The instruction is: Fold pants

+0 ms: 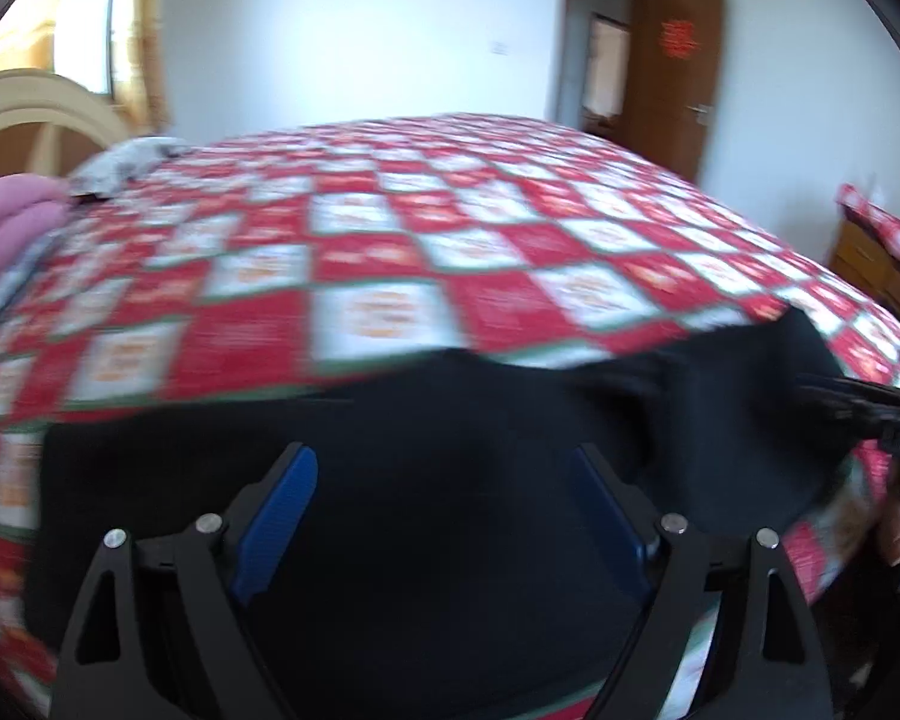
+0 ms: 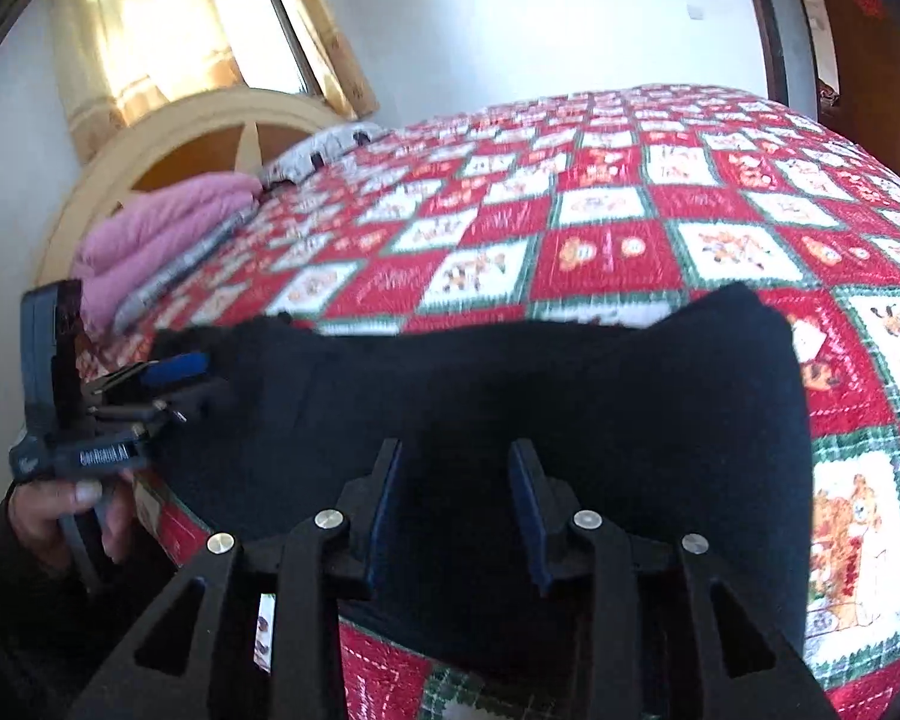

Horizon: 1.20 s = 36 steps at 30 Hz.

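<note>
Pants, black and bunched into a broad folded shape, lie on the near edge of the quilt, filling the 6 o'clock half of both views. In the left wrist view the pants spread from 8 to 3 o'clock under the left gripper, whose blue pads stand wide apart with nothing between them, hovering over the cloth. The right gripper has its jaws parted by a narrower gap, also empty, with the black cloth just beyond the tips. At 9 o'clock in the right wrist view the left gripper reaches the pants' left end, held by a hand. Pink blankets sit at 10 o'clock by the headboard; a door stands at 1 o'clock in the left wrist view.
</note>
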### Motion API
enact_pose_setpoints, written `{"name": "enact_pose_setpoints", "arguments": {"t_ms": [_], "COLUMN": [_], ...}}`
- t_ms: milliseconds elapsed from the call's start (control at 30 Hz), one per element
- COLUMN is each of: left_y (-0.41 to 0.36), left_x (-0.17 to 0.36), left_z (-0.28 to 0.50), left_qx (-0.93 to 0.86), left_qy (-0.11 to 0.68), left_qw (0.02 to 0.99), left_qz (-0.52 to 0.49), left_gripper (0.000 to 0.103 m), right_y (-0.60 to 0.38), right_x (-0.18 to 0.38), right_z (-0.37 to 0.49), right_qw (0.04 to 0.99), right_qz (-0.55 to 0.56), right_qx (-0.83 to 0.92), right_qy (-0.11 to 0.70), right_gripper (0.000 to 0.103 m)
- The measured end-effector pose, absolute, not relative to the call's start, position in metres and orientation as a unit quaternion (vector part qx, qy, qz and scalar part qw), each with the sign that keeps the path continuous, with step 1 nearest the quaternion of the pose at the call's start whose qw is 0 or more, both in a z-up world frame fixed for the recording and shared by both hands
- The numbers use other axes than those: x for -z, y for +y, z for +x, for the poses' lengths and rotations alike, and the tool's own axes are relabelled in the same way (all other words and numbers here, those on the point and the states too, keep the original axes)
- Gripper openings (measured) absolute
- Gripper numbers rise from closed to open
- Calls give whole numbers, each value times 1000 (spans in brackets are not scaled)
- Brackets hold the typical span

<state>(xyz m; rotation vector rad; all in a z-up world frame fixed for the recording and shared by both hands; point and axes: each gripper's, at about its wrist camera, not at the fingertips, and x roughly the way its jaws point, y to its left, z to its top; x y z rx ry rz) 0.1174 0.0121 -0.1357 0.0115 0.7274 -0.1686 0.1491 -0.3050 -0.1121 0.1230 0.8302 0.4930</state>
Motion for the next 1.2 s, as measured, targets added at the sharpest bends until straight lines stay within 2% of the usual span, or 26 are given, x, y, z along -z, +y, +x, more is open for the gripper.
{"name": "enact_pose_setpoints", "arguments": {"t_ms": [167,300,467,600,700,833,933,1000,1067,1200], "left_y": [121,176,196,176,150,144,172,192,206,209], "left_x": [133,155,177,181,180,175,172,171,174,169], "left_z": [118,126,124,119,111,114,118,116,114,108], "left_qx": [-16,-41,-5,-12,-57,-73,-45,-6,35,78], "left_qy": [357,388,382,370,352,353,365,364,365,356], "left_qw": [934,919,913,923,933,932,923,912,893,875], "left_qz": [-7,-53,-140,-102,-39,-35,-116,-189,-260,-318], "left_gripper": [90,90,88,84,71,62,49,28,25,23], "right_y": [-304,-301,-301,-303,-299,-293,-290,-291,-294,-303], "right_x": [108,103,104,107,111,113,111,107,103,97], "right_z": [148,143,141,142,142,140,136,134,132,133], "right_qw": [892,900,906,905,903,903,905,908,911,917], "right_qz": [66,65,66,73,71,63,54,54,60,74], "right_qx": [-233,-236,-227,-219,-219,-223,-227,-229,-229,-218], "right_qy": [382,361,352,357,362,362,356,347,337,326], "right_gripper": [38,38,38,38,38,38,38,38,38,38]}}
